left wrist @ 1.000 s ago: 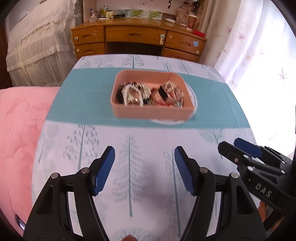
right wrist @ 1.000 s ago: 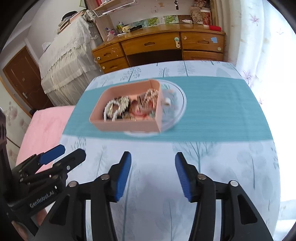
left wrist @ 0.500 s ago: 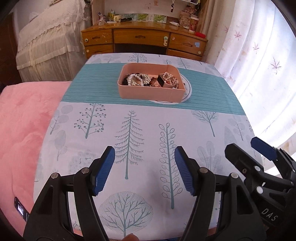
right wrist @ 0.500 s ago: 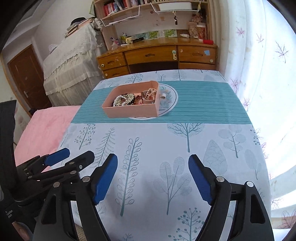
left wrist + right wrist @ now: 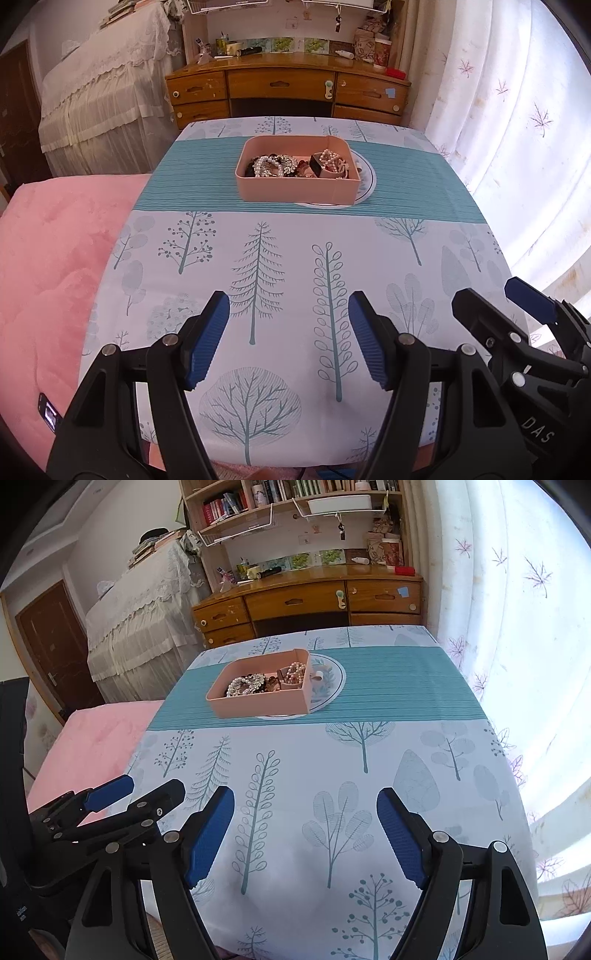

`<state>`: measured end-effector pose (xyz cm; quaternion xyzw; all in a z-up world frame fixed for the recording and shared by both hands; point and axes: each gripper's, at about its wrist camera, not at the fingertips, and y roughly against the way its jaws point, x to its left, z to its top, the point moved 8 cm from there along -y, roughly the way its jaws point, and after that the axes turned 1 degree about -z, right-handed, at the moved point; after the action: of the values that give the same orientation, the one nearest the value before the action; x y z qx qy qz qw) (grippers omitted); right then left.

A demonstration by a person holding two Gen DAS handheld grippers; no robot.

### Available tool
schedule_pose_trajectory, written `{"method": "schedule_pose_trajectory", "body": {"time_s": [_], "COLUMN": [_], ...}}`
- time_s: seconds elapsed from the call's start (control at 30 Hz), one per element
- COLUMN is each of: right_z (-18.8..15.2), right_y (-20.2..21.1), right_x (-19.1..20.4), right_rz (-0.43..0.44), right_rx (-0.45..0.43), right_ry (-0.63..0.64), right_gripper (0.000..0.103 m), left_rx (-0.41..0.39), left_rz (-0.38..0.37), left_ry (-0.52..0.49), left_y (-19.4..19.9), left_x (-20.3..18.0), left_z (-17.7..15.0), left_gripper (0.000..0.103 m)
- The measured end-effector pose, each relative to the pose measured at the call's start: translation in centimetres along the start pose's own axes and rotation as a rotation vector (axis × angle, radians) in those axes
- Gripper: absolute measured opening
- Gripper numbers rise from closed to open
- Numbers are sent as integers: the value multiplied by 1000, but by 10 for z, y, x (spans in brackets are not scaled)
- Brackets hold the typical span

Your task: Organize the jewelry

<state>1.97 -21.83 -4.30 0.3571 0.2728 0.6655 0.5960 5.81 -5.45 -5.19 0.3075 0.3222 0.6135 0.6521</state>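
A pink box (image 5: 297,190) (image 5: 258,701) sits on the teal stripe of the table at its far side, partly over a round plate (image 5: 366,182) (image 5: 330,685). It holds a heap of jewelry: pearl bracelets (image 5: 271,166) (image 5: 243,685) on the left, a pearl strand and a black item (image 5: 328,162) on the right. My left gripper (image 5: 289,334) is open and empty above the table's near edge. My right gripper (image 5: 306,836) is open wider and empty, also near the front edge. Each gripper shows in the other's view, the right one (image 5: 517,310) and the left one (image 5: 136,794).
The table carries a white cloth with a tree print (image 5: 295,280). A pink blanket (image 5: 55,251) lies on the left. A wooden desk (image 5: 288,88) with drawers stands behind the table. White curtains (image 5: 517,110) hang on the right. A lace-covered piece of furniture (image 5: 140,620) stands at the back left.
Both grippers have pulled back from the pink box toward the table's front edge and risen. The right gripper's jaws have opened wider. The box and jewelry have not moved.
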Motion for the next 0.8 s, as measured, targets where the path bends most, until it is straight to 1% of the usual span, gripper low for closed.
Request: {"method": "schedule_pose_trajectory", "body": {"time_s": [0.27, 0.8], "right_z": [-3, -4], "right_y": [9, 9], "right_x": [-2, -2], "right_rz": [-8, -8], "right_rx": [-13, -14], "right_ry": [0, 1], "right_gripper": [81, 81], "left_rx": [-11, -11], "left_rz": [13, 17], "left_ry": [-7, -9], "left_y": [7, 7], "left_x": [-2, -1], "left_z": [-2, -3], "left_gripper": [64, 64]}}
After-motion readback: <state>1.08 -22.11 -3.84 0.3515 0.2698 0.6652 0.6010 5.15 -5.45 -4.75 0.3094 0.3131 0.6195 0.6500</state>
